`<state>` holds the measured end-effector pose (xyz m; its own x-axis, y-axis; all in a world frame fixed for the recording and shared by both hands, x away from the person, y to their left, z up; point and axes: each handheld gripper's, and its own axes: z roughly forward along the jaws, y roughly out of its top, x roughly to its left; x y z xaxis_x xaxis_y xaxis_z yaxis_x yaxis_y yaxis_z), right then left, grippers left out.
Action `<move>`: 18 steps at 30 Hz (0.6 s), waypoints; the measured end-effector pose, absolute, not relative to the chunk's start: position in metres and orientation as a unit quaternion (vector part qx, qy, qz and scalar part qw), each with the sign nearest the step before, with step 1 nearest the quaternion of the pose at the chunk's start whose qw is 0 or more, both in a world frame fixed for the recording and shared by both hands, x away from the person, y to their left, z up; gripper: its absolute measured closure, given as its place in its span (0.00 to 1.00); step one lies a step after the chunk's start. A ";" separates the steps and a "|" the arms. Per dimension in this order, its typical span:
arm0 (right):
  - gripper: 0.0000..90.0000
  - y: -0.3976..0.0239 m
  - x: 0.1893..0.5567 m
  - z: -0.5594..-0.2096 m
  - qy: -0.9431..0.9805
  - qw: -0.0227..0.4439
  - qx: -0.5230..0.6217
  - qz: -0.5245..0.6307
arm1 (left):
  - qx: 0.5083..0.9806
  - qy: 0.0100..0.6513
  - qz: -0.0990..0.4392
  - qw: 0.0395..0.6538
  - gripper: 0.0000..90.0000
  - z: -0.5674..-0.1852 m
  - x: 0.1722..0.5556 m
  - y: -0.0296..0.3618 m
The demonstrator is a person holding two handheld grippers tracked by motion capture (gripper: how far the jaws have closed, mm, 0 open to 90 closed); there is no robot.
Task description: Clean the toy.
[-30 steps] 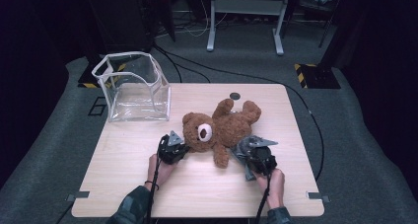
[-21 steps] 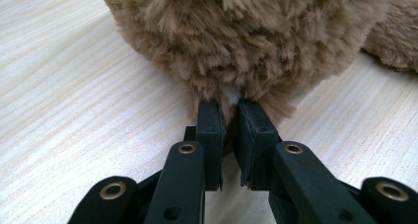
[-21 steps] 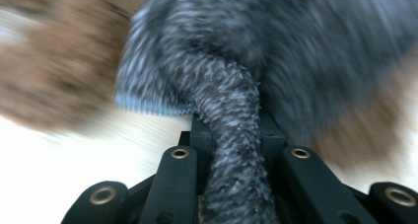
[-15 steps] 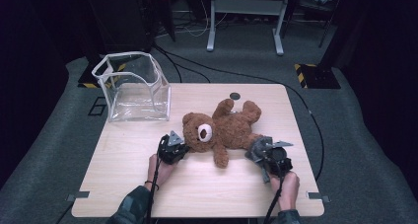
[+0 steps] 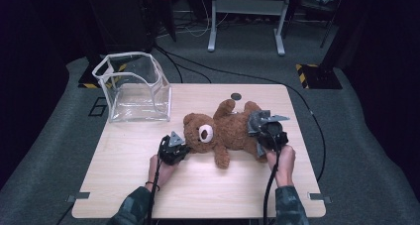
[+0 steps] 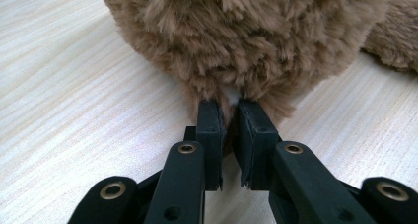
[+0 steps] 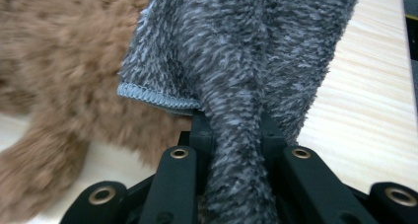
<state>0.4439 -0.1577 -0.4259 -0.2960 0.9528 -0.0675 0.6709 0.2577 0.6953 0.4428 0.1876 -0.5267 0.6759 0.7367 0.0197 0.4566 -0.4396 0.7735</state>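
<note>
A brown teddy bear (image 5: pixel 225 131) lies on its back in the middle of the high view, on the light wooden worktop (image 5: pixel 148 185), with its head toward the left of the frame and its legs toward the upper right. The left gripper (image 5: pixel 173 148) sits just left of the bear's head, held by the person's left hand (image 5: pixel 161 168). In the left gripper view its jaws are clenched on a small tuft of fur at the edge of the bear's head (image 6: pixel 231 36), with a bit of white showing between the tips.

The right gripper (image 5: pixel 267 131) is at the right side of the bear's body, held by the right hand (image 5: pixel 282 160). In the right gripper view its jaws grasp a grey fuzzy cloth (image 7: pixel 241 76), which hangs bunched between them and drapes over the bear's fur (image 7: pixel 59 71).

A clear plastic container (image 5: pixel 132 88) stands at the upper left of the worktop, well apart from the bear. A small dark round disc (image 5: pixel 236 96) lies near the far edge.
</note>
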 end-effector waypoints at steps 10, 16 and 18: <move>0.85 -0.210 0.438 -0.472 0.738 0.188 0.609 0.224 | 0.829 0.360 0.181 0.388 0.89 -0.527 0.443 0.188; 0.84 -0.217 0.409 -0.466 0.717 0.197 0.616 0.261 | 0.829 0.360 0.183 0.387 0.89 -0.527 0.443 0.187; 0.84 -0.217 0.402 -0.461 0.704 0.208 0.618 0.281 | 0.829 0.360 0.183 0.387 0.89 -0.527 0.443 0.187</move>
<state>0.4022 -0.2171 -0.4607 -0.1503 0.9871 0.0544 0.7537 0.0787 0.6525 0.4427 0.1872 -0.5267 0.6740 0.7383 0.0242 0.4551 -0.4408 0.7737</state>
